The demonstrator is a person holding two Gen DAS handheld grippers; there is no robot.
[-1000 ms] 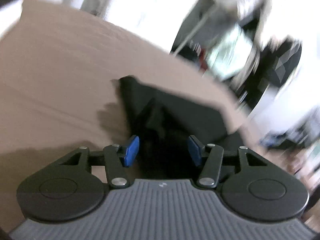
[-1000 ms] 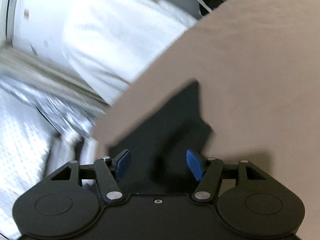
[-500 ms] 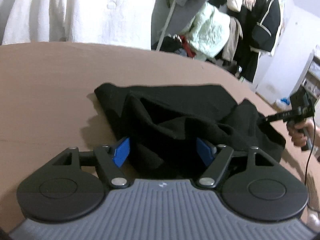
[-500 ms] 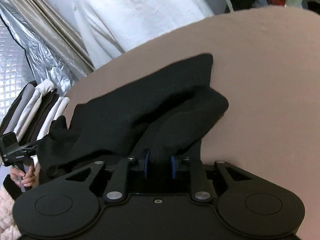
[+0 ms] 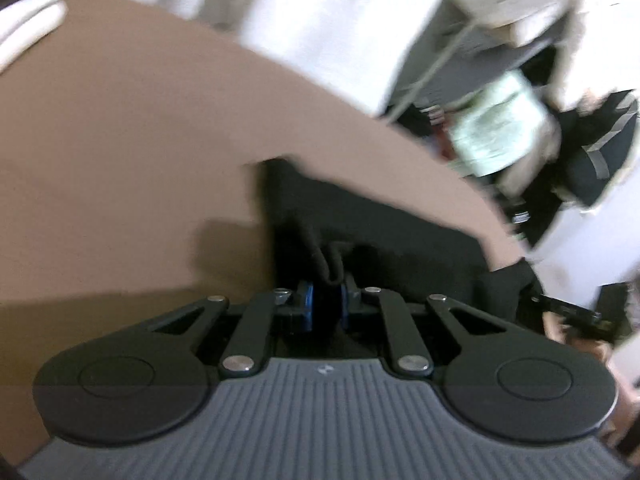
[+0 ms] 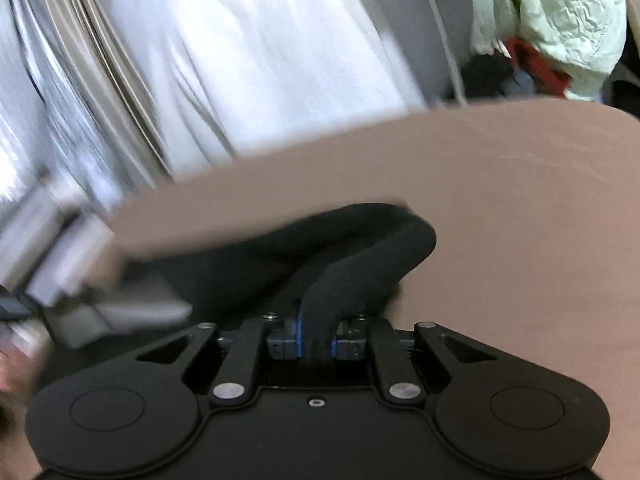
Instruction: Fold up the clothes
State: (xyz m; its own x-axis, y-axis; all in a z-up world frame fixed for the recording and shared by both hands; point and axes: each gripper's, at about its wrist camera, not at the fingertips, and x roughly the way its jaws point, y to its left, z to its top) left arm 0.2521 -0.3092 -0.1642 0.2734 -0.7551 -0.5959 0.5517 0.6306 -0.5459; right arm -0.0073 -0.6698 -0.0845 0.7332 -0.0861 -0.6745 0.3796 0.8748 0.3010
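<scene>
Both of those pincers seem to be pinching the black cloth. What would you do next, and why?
Probably lift both together and carry the pinched edge across to make a fold. The left gripper and right gripper are each shut on a bunched ridge of the black garment, which lies rumpled on the brown surface.

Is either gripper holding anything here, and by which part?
Both hold the black garment: the left gripper pinches a raised fold of cloth, the right gripper a thick rolled fold near its edge.
</scene>
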